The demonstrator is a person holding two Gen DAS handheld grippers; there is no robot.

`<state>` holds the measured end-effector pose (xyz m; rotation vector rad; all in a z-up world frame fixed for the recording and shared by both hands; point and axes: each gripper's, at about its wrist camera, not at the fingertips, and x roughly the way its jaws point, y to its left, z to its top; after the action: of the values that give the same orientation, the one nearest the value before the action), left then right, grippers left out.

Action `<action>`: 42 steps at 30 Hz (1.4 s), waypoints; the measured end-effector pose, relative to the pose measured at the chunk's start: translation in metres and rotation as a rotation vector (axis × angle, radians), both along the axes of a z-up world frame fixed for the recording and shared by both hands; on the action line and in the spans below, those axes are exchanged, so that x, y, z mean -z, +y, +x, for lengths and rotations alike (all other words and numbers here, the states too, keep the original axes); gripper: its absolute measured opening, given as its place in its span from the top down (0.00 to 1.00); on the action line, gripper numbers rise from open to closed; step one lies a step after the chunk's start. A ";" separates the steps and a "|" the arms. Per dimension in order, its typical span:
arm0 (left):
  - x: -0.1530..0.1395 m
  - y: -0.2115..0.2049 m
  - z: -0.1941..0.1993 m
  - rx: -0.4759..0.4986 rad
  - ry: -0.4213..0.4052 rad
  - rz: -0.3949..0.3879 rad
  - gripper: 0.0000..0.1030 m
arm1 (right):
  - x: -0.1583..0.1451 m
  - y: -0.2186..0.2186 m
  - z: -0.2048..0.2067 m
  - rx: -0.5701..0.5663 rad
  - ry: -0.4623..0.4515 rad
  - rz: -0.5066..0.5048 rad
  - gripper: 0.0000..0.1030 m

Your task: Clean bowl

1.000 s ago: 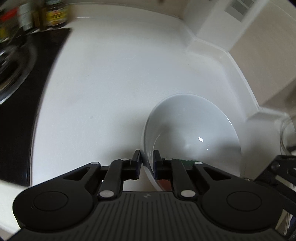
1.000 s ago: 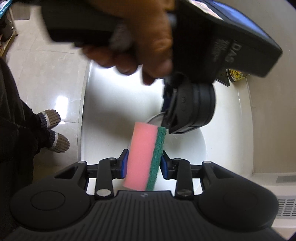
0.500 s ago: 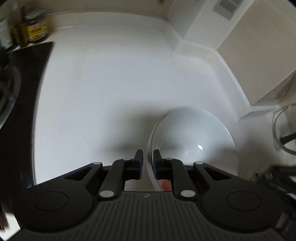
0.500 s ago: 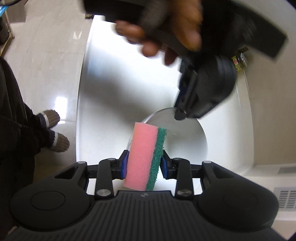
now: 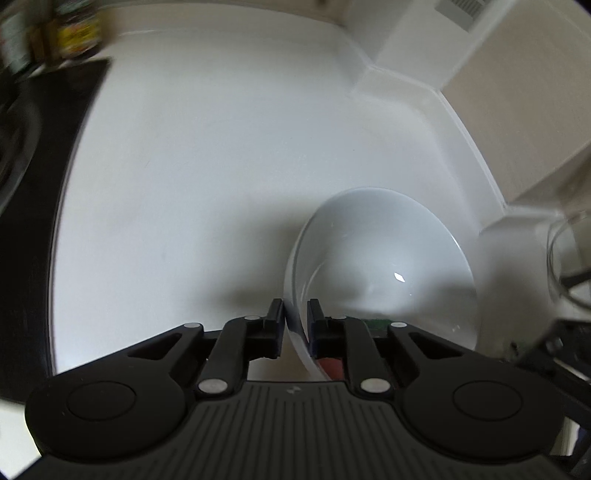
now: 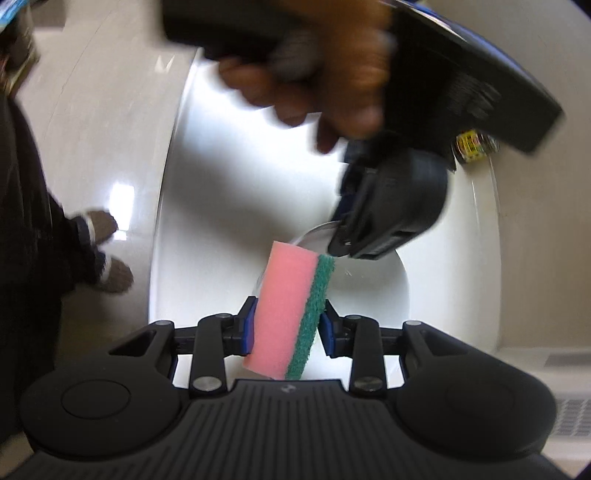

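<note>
A white kitchen counter (image 5: 221, 166) carries the white bowl (image 5: 380, 266) near its right-hand corner, by the beige wall. In the left wrist view, the left gripper (image 5: 295, 317) straddles the bowl's near rim, its jaws closing on it. In the right wrist view, the right gripper (image 6: 286, 325) clamps a pink-and-green sponge (image 6: 290, 310) upright over the bowl (image 6: 369, 295), just below the person's hand (image 6: 332, 74).

No lettering is being made out with certainty: yellow labels are being shown on the dark jars (image 5: 75, 31) at the counter's far edge and on a jar (image 6: 471, 142) behind the left gripper (image 6: 341, 236), but their print is blurred beyond reading.
</note>
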<state>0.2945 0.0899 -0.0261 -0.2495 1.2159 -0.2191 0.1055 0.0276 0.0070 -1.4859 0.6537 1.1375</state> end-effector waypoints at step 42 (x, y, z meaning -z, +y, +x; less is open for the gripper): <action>-0.002 0.004 -0.037 -0.174 -0.100 -0.010 0.81 | 0.018 -0.007 0.008 0.026 -0.033 0.022 0.71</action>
<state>0.2575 0.0935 -0.0241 -0.3471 1.0874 -0.0855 0.1139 0.0207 -0.0115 -1.4706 0.6336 1.0947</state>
